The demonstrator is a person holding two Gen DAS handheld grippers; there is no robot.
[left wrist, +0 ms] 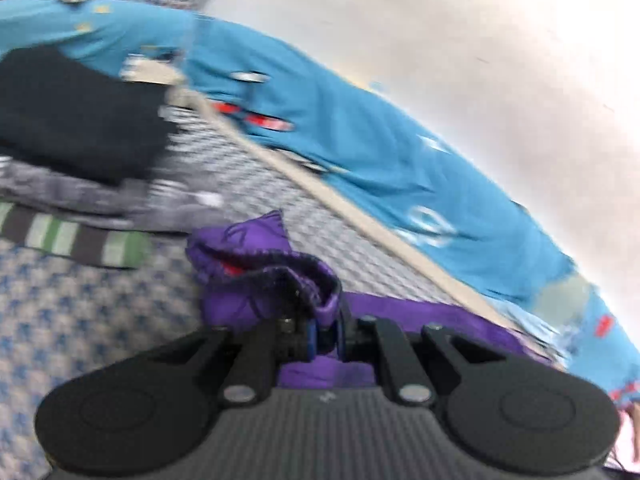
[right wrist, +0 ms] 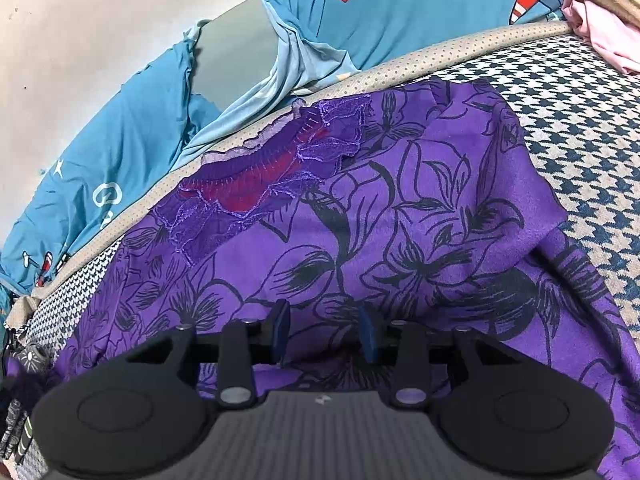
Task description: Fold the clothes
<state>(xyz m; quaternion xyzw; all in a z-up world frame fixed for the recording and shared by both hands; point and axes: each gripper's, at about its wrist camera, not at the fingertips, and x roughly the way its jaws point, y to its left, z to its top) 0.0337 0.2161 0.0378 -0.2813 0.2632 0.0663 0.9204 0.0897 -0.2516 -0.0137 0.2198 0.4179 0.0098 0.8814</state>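
A purple garment with black flower outlines (right wrist: pixel 400 208) lies spread on a houndstooth-covered surface (right wrist: pixel 580 128); a lace patch with red (right wrist: pixel 264 176) sits near its far edge. My right gripper (right wrist: pixel 324 336) hovers low over the garment's near part, its blue pads apart and the cloth lying under them. In the blurred left wrist view, my left gripper (left wrist: pixel 326 336) is shut on a bunched hem of the same purple garment (left wrist: pixel 248 240), which is lifted off the surface and folds over the fingertips.
A stack of folded clothes, dark on top (left wrist: pixel 72 112) with a green-striped piece below (left wrist: pixel 80 240), lies at the left. A blue printed sheet (right wrist: pixel 140 128) hangs along the beige far edge. Pink cloth (right wrist: pixel 600 32) lies at the far right.
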